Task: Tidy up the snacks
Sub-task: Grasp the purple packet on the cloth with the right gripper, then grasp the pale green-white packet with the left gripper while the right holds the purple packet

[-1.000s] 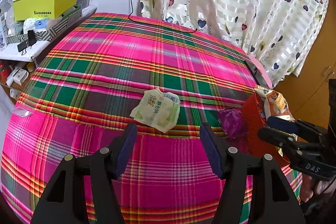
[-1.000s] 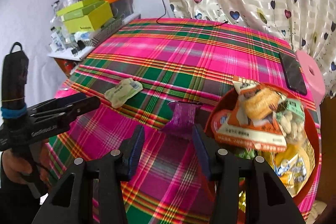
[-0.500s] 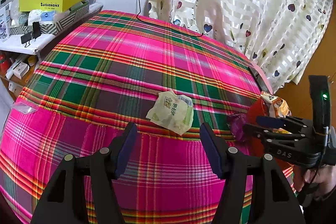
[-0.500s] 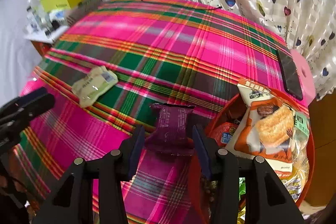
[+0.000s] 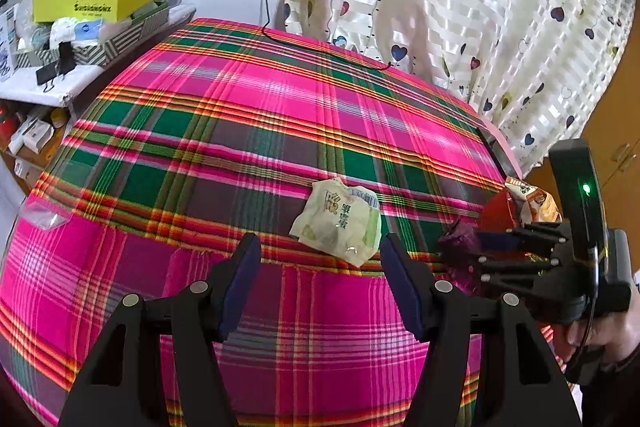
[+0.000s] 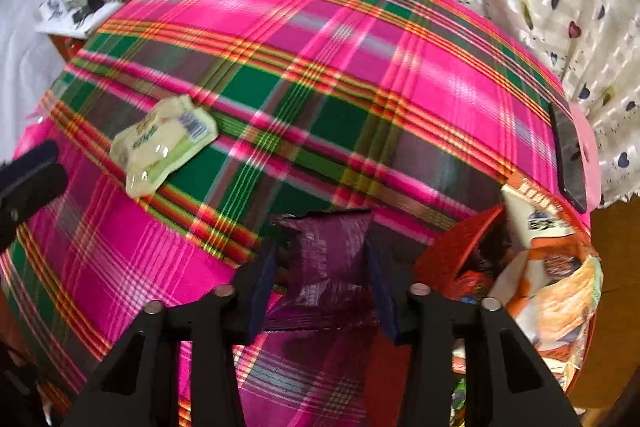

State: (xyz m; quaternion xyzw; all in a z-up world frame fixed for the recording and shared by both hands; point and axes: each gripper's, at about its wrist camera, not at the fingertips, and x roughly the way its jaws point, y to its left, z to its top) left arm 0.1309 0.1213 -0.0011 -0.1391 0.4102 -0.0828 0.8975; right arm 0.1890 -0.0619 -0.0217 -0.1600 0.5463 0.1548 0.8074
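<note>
The bench (image 5: 280, 115), under a pink and green plaid cloth, carries a red bowl (image 6: 452, 251) at its right edge, already heaped with snack bags. Near the middle lies a pale green packet (image 5: 340, 223), flat and well apart from the bowl. Just beside the bowl's rim is a small purple packet (image 6: 332, 251).

Both packets look light, soft and crinkly, with slick film that may slide or buckle under pressure. They are best pinched across the flat body or at a sealed edge, and gently if the contents are brittle.

The right claw (image 6: 320, 291) straddles the purple packet, its pads at or near the packet's sides; whether it grips yet I cannot tell. The left claw (image 5: 320, 283) gapes wide and holds nothing, hovering just short of the green packet.
</note>
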